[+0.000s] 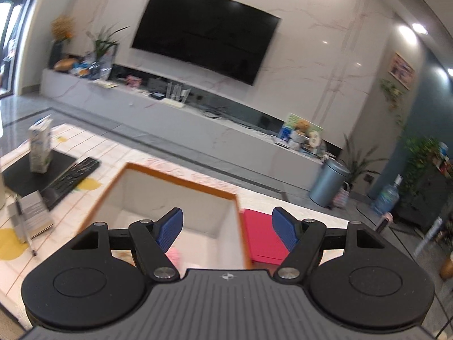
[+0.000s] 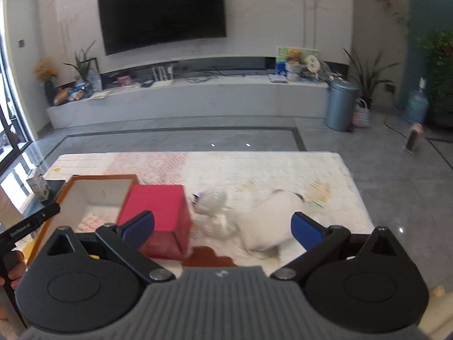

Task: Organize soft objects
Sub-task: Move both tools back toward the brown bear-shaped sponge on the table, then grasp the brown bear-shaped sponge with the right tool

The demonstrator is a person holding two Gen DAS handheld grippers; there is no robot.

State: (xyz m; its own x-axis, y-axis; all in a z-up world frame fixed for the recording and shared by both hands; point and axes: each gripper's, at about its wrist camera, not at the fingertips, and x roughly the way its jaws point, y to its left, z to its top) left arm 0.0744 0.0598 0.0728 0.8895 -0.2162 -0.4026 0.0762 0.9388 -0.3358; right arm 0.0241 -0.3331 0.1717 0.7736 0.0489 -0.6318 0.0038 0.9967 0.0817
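Above the table (image 2: 283,170), both the left gripper (image 1: 226,231) and right gripper (image 2: 222,226) hang spread wide, grasping nothing.

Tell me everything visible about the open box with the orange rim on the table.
The box is rectangular and open-topped, with an orange-brown rim and outer walls and plain white inner walls; it looks like stiff cardboard. It stands upright on the patterned tablecloth, at the table's left side in the right wrist view. Something soft and pale pink lies on its floor. A red box stands against its right side; whether they touch is unclear. Neither gripper touches it.
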